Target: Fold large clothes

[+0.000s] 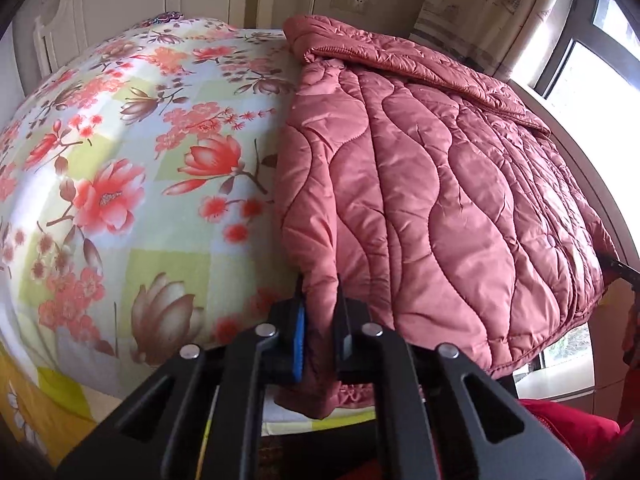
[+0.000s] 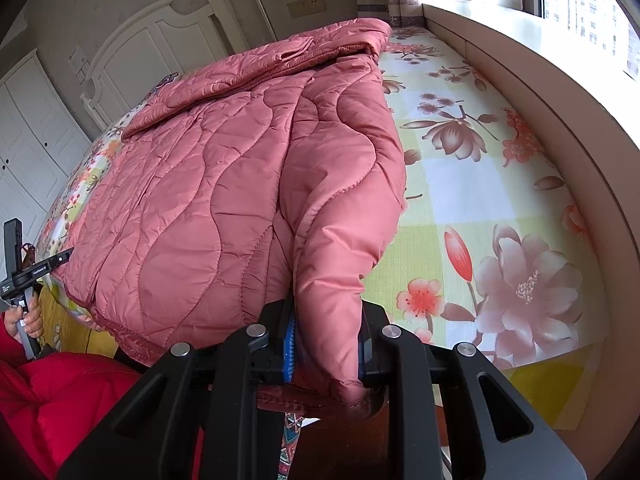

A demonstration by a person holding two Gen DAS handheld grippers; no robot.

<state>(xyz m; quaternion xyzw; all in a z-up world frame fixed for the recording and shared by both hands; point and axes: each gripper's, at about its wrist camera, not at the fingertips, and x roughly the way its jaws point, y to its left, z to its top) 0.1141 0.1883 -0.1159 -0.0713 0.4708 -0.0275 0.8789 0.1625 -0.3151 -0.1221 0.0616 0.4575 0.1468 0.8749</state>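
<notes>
Jaws of both the left gripper and the right gripper are clamped on the near hem of the pink quilted coat, which lies spread on the flowered bed. Both corners look secured; next, probably, lift them together and carry the hem toward the collar.

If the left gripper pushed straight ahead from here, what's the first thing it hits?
Likely the pink quilted jacket itself: the left gripper is shut on its near edge, and its bulk lies just ahead on the floral bedsheet.
</notes>
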